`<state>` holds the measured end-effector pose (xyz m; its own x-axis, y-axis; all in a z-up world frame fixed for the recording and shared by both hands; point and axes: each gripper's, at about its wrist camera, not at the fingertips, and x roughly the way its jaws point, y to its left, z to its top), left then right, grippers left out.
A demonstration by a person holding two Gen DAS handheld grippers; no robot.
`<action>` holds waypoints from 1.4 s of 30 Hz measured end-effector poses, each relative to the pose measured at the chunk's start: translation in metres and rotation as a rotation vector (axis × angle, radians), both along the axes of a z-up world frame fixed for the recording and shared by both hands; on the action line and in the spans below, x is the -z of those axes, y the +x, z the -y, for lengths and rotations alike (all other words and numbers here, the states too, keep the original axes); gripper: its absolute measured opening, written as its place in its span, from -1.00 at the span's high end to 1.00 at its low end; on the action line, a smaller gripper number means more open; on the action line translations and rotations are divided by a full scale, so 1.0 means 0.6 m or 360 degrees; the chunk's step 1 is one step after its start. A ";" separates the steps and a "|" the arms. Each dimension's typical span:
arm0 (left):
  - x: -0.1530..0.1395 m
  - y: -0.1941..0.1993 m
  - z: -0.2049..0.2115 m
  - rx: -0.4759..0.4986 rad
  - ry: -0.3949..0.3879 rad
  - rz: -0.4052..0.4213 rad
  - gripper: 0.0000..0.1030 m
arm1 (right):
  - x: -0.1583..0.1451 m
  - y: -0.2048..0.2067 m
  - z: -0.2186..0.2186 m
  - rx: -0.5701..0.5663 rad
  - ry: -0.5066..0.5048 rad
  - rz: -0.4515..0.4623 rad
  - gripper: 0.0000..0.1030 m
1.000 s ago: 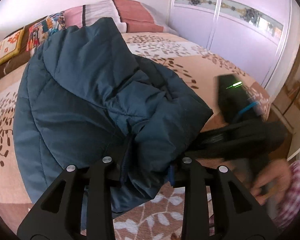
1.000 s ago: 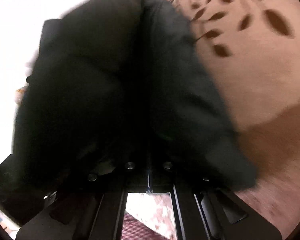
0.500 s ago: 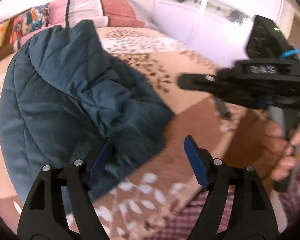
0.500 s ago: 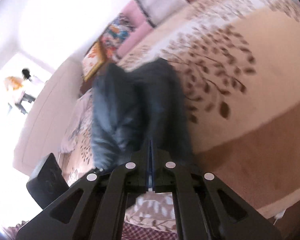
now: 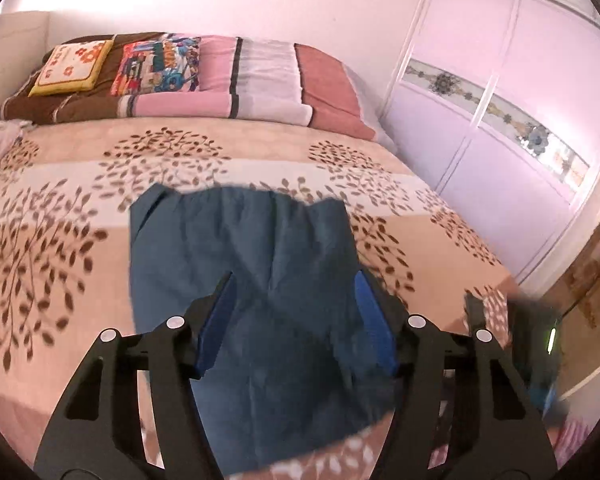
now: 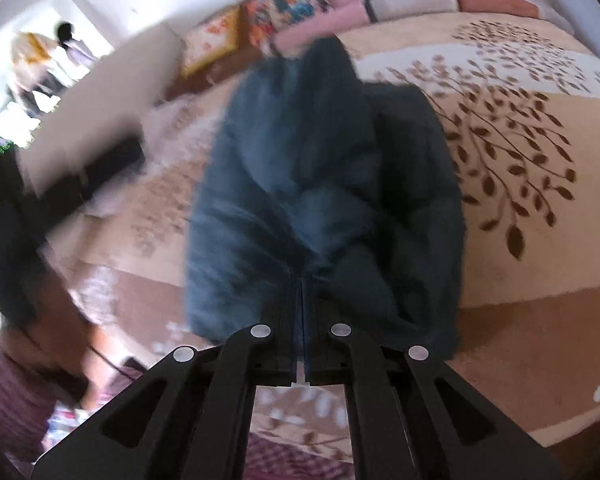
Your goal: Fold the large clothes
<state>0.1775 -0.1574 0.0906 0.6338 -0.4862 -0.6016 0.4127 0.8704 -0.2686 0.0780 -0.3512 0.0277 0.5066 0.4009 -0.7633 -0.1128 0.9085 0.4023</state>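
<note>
On the left, our left gripper (image 5: 295, 324) has let go of the jacket (image 5: 243, 280). A second ago its blue pads were pinched on a bunched edge of the padded cloth; now they stand well apart and are narrowing again, with nothing pressed between them. The jacket shows between the pads in this view, but it appears to lie beyond them, not touched by either.

In the middle of both views is the jacket itself, dark blue and quilted. It rests on the bedspread (image 5: 59, 216), near the foot of the bed and well short of the pillows (image 5: 235, 76). A second ago it was a tall heap close to our left camera; now from that side it reads as a flatter, roughly rectangular shape with a fairly straight far edge. We judge that one fold has just been laid down.

On the right, our right gripper (image 6: 302, 300) is closed tight, its jaws meeting on a thin piece of the jacket's near edge. The cloth bulges away from the tips in two puffy lobes, the right one darker, so from this side the pile is less tidy than it looks from the left. The picture is blurred, so we cannot tell how much fabric is caught.

For the task, this means one side is released and the other is not. Before another fold, the right side probably needs to be set down or smoothed.
</note>
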 end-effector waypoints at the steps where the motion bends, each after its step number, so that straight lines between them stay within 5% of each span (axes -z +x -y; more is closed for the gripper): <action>1: 0.000 0.023 0.021 0.0020 0.0021 -0.0023 -0.17 | 0.011 0.000 0.003 0.0012 -0.0006 -0.0021 0.94; 8: 0.062 0.170 0.123 -0.0011 0.0126 -0.0336 -0.16 | 0.084 0.006 0.025 0.0067 0.0074 -0.0151 1.00; 12: 0.122 0.200 0.150 -0.0046 0.0166 -0.0466 -0.16 | 0.110 0.008 0.029 0.0074 0.0089 -0.0188 1.00; 20: 0.173 0.188 0.200 -0.0016 0.0394 -0.0341 -0.16 | 0.147 0.017 0.044 0.0103 0.0137 -0.0247 1.00; 28: 0.191 0.190 0.210 -0.0027 0.0473 -0.0292 -0.17 | 0.164 0.030 0.043 0.0117 0.0104 -0.0265 1.00; 34: 0.173 0.183 0.193 0.0000 0.0365 -0.0311 -0.17 | 0.166 0.040 0.030 0.0131 0.0060 -0.0268 1.00; 42: 0.088 0.129 0.116 -0.0003 0.0192 -0.0251 -0.31 | 0.176 0.039 0.009 0.0157 0.0042 -0.0270 1.00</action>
<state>0.2546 -0.2268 0.0376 0.5278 -0.4033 -0.7476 0.3720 0.9009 -0.2234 0.1016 -0.3569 -0.0778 0.4096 0.3764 -0.8310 0.0478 0.9008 0.4316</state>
